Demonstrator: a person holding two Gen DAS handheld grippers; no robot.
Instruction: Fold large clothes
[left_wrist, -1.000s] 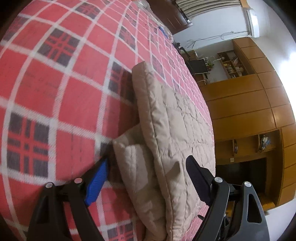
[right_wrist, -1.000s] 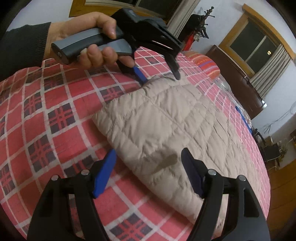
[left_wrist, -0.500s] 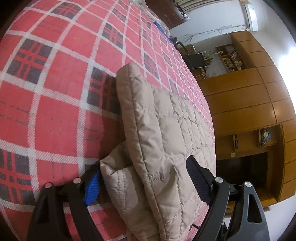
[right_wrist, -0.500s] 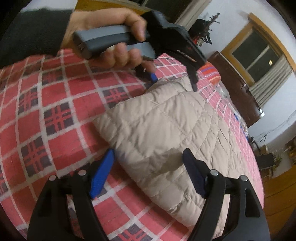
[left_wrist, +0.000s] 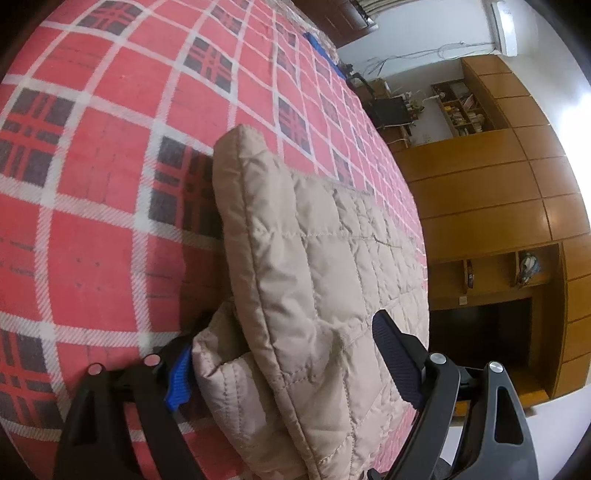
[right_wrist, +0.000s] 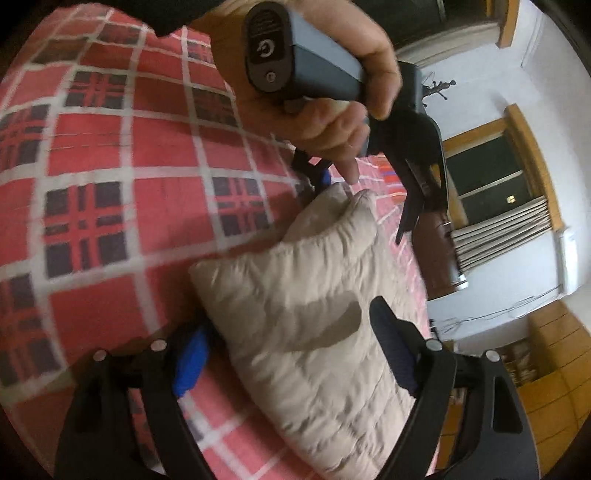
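Quilted beige jacket is lying folded on the red plaid bedspread, and that puffy slick fabric is the worry: the layers could probably slide apart or spring open if only the top one gets caught. On the left gripper the jaws are spread wide around the jacket's near edge, blue pad tucked beside the lower fold, nothing pinched. Same for the right gripper: spread wide, straddling a corner.

No words or numbers can be read. The left gripper's grey handle bears a round power-like symbol — perhaps a logo — above a small button; blurred.
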